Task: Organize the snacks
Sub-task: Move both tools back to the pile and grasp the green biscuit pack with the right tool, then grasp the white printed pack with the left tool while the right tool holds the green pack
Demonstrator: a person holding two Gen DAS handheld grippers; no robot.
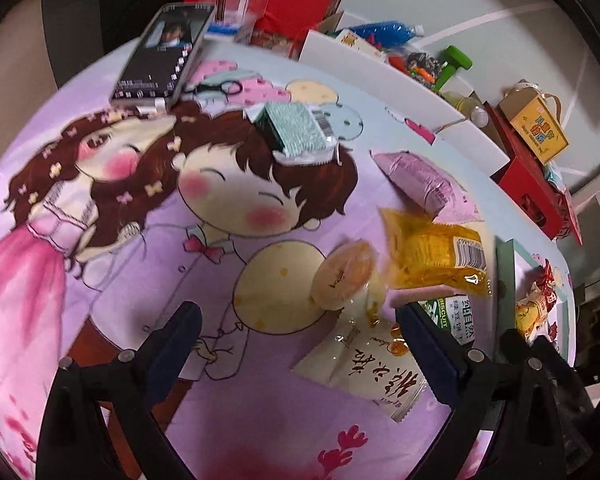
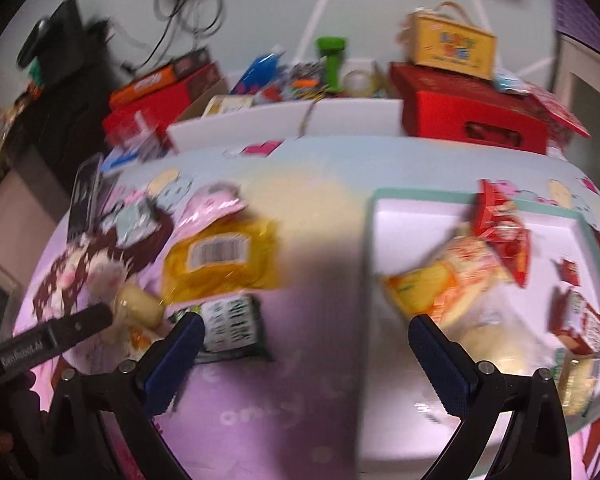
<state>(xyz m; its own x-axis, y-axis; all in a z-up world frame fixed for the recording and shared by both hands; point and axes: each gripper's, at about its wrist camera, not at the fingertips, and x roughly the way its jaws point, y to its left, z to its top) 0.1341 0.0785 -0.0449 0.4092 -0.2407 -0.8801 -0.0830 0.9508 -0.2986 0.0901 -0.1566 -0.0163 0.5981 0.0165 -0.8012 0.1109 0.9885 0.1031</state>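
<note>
**Left wrist view: both grippers spread wide over the snacks**

The left gripper (image 1: pixel 300 344) stands fully spread, holding nothing, over a cream plastic pastry packet (image 1: pixel 364 364). Just beyond the packet lies a crinkly yellow snack bag (image 1: pixel 432 256). The right gripper (image 2: pixel 306 354) gapes empty beside the white teal-rimmed tray (image 2: pixel 404 196) holding red and orange snack packets (image 2: pixel 500 228).

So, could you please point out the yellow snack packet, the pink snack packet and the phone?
Yellow snack packet (image 1: pixel 432 254): left wrist view, middle of the wrapper.
Pink snack packet (image 1: pixel 420 182): left wrist view, centre of the wrapper.
Phone (image 1: pixel 164 54): left wrist view, middle of the screen.
</note>
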